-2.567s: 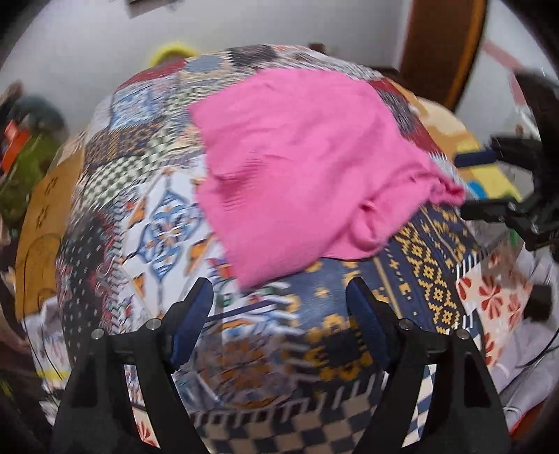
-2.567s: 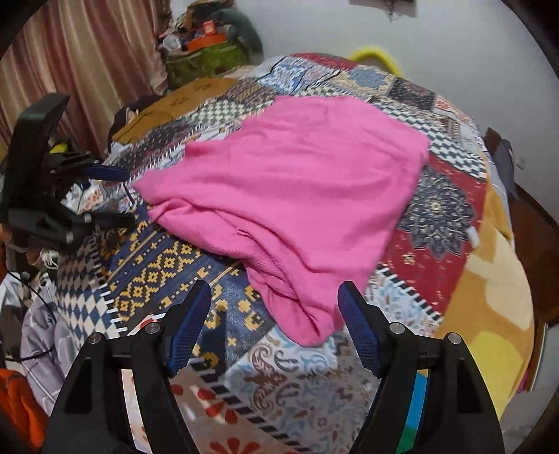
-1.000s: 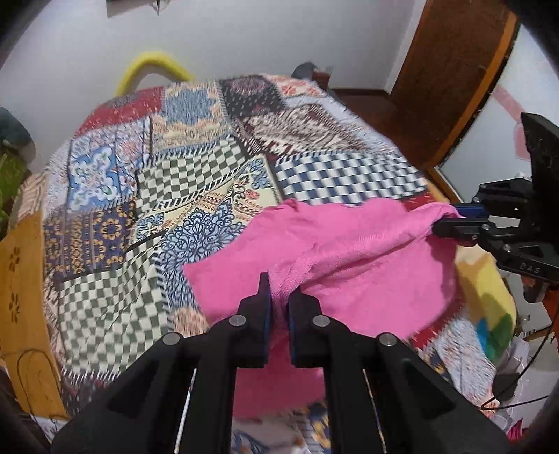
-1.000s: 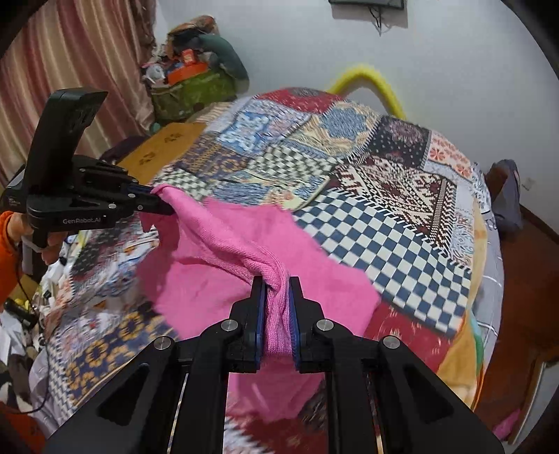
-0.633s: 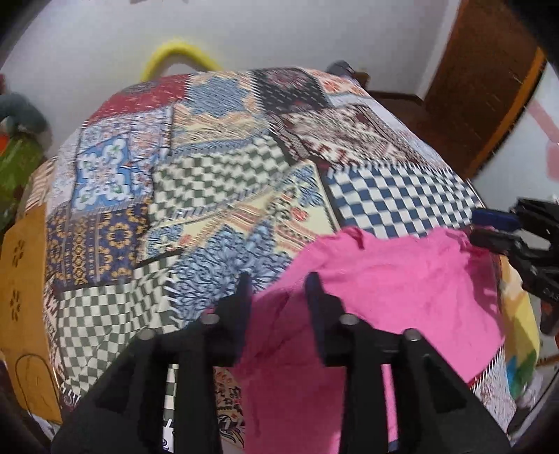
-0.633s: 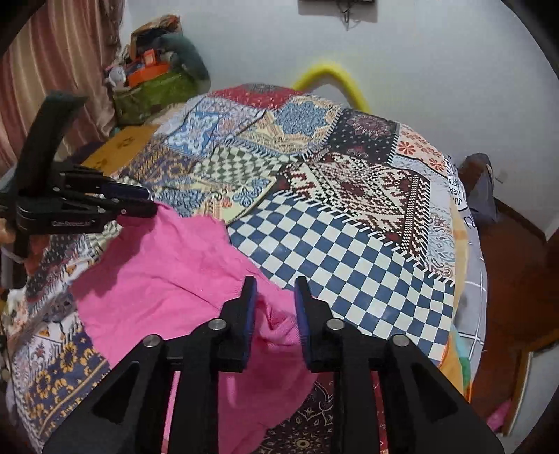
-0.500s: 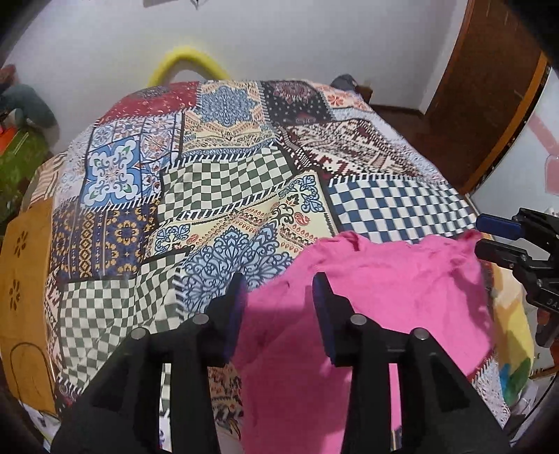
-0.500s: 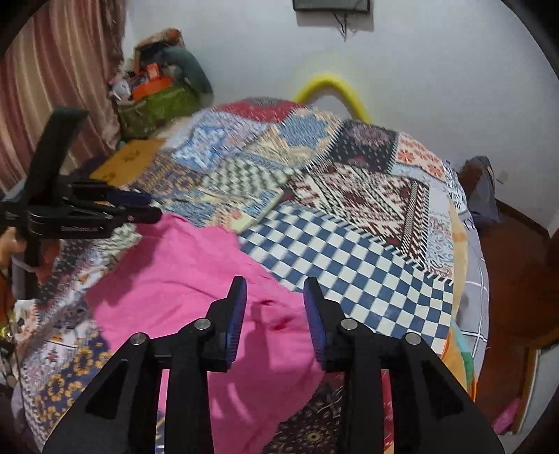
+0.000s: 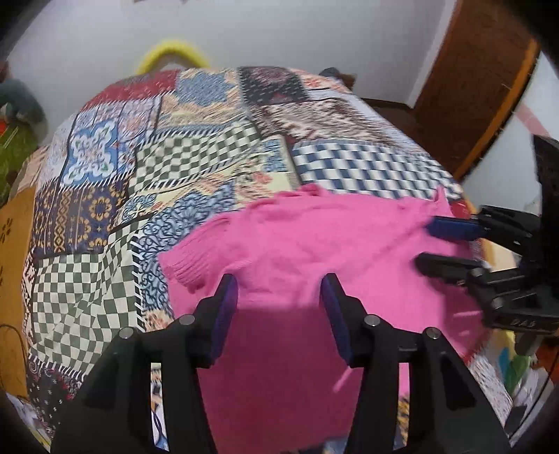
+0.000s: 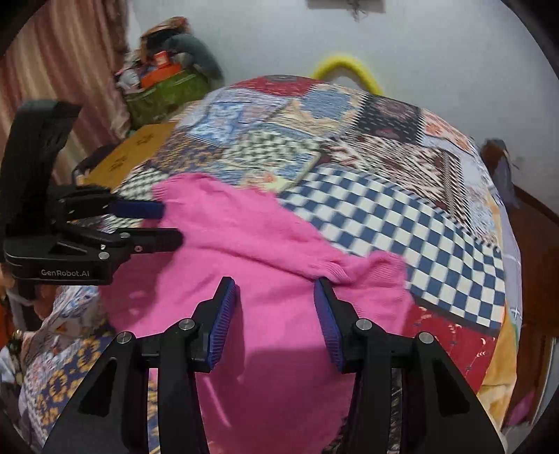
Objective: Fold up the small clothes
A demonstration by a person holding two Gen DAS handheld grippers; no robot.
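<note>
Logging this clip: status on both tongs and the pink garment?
Left tongs open, right tongs open, both empty. Pink sweater lying on the patchwork quilt. Nothing in the way.

We saw a bed covered with a patchwork quilt of checkered and floral squares [image 9: 195, 164], and behind it a curved yellow foam tube [image 10: 344, 68] against the white wall [image 9: 279, 31]. A brown wooden door [image 9: 478, 77] stood to one side. On the other side hung pink striped curtains [image 10: 66, 70], beside a green bag heaped with clutter [image 10: 164, 90].
</note>
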